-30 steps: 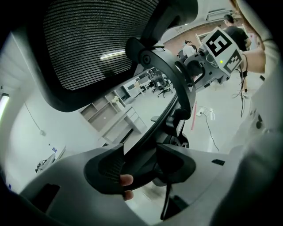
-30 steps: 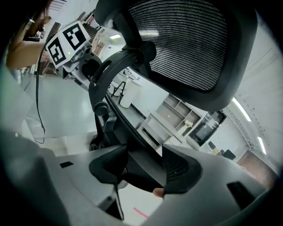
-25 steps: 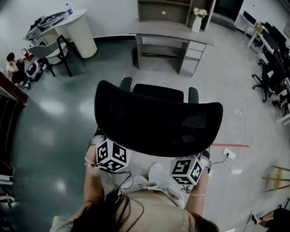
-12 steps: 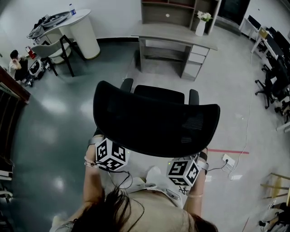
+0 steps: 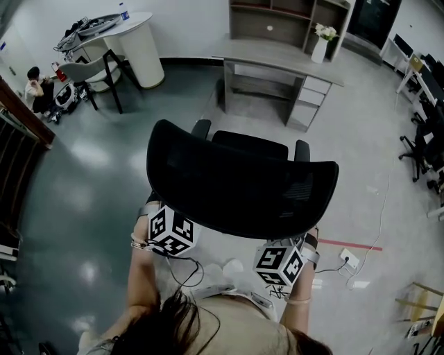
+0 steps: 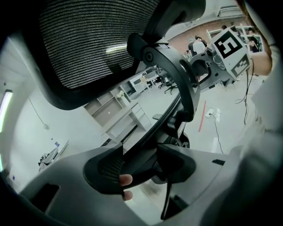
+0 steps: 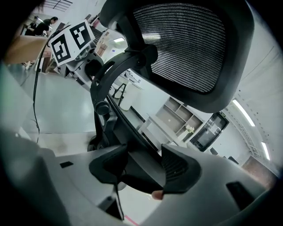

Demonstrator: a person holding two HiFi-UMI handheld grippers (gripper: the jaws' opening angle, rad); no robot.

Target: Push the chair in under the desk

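A black mesh office chair [image 5: 239,184] stands on the floor with its seat toward the grey desk [image 5: 277,59], a stretch of bare floor between them. I am behind the chair's backrest. The left gripper [image 6: 141,165] is shut on the lower left edge of the backrest, the right gripper [image 7: 143,167] on the lower right edge. In the head view only their marker cubes show, the left cube [image 5: 171,231] and the right cube [image 5: 279,263], just under the backrest. The jaws are hidden there by the backrest.
The desk has drawers [image 5: 305,104] at its right and a vase of flowers [image 5: 320,41] on top, with shelves [image 5: 291,17] behind. A white round table [image 5: 132,38] and a chair [image 5: 87,73] stand far left. A power strip [image 5: 349,260] and red tape [image 5: 350,244] lie at the right.
The desk has come slightly nearer and shifted right in the head view as I moved with the chair. Both grippers keep their hold on the backrest.
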